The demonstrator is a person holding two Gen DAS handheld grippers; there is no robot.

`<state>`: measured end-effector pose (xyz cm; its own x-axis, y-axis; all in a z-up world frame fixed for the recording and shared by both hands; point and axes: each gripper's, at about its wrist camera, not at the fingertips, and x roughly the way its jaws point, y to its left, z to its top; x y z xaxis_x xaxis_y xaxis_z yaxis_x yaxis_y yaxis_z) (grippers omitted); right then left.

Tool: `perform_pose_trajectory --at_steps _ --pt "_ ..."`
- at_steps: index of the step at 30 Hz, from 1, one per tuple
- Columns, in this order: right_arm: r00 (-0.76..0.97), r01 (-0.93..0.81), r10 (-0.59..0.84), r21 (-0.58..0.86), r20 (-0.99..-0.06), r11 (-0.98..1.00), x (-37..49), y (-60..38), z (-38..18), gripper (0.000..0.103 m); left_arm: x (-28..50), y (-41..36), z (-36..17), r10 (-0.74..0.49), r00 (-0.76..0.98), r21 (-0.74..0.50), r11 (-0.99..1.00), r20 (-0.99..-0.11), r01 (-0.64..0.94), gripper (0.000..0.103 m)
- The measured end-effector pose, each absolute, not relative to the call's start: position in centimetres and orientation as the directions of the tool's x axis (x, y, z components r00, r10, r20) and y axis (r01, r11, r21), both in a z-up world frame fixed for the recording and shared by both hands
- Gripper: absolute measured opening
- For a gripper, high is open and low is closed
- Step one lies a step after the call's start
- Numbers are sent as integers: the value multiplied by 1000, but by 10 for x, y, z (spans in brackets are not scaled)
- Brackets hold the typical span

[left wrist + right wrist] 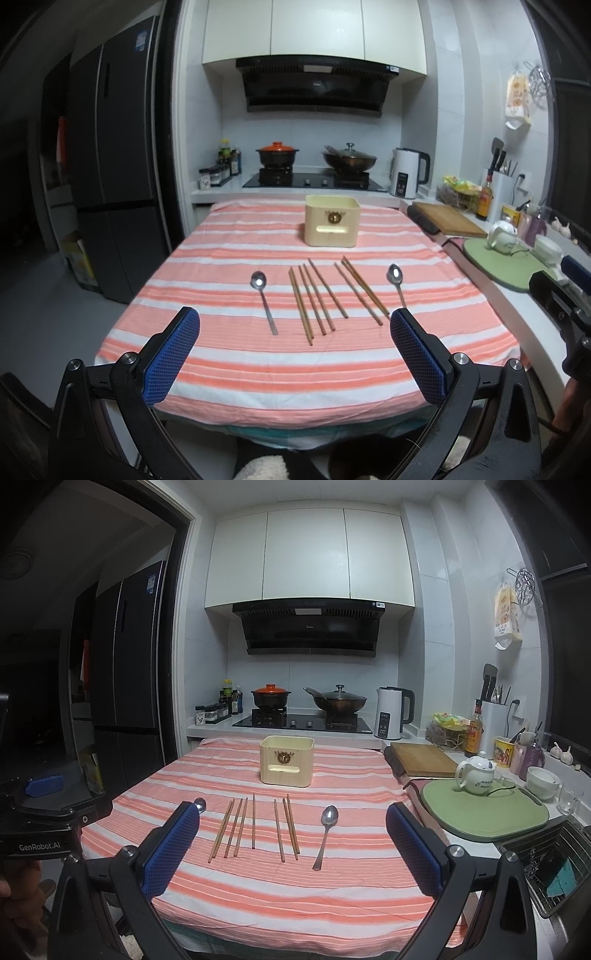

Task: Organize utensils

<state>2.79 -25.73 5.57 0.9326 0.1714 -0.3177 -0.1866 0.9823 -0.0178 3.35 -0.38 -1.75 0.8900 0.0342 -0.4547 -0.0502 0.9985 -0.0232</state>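
A table draped in a pink-and-white striped cloth (pixel 221 258) fills the middle of both views. Six wooden chopsticks (pixel 325 299) lie at the centre of the frame, side by side in loose groups, flanked by a metal spoon on the left (pixel 263 295) and a second spoon on the right (pixel 396 282), each apart from the sticks. Above them, towards the far edge of the table, stands a cream box (pixel 331 225), upright and well apart from the cutlery.

At the bottom of the left wrist view the left gripper (pixel 294 354) hangs above the near edge of the cloth, its blue pads spread wide and holding nothing. The right gripper (pixel 291 843) sits likewise in its own view, jaws parted and empty. A green mat (pixel 484 810) with a white teapot (pixel 476 775) lies at the right.
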Motion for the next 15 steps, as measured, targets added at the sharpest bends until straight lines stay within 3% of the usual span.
perform_pose_trajectory --at_steps 15 --pt "918 -198 181 -14 -353 980 60 -260 32 103 83 6 -56 -65 863 -83 996 -501 27 103"
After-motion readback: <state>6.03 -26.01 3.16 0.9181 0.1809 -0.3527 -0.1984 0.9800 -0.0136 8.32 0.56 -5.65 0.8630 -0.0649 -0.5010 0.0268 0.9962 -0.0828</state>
